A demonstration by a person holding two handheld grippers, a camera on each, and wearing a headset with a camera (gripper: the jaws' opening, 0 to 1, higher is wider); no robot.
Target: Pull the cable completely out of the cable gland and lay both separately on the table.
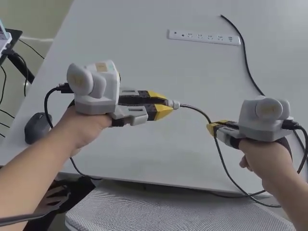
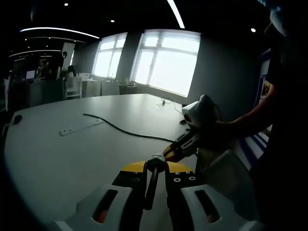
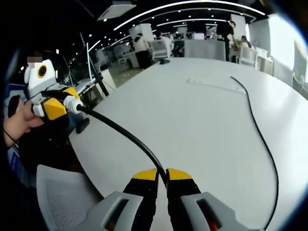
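Pull step in hand. Left gripper [image 1: 166,107] was clamped on the gland [image 1: 174,104], held above the table's [image 1: 144,62] near edge. Right gripper [image 1: 214,127] pinched the cable [image 1: 197,111] over the same edge. Cable not yet out of gland. Next, judged: draw grippers apart until cable end clears, then lay both on table.

White table [image 1: 144,72], broad, rounded near edge. White power strip [image 1: 204,37] flat on far part of table, long side across view. Thin black cord [image 1: 245,53] runs just beside strip's right end, curving toward near right edge. Dark mouse [image 1: 36,126] at left table edge. Grey mesh chair [image 1: 168,211] below near edge. Bright windows [image 2: 163,67] behind table in left gripper view.
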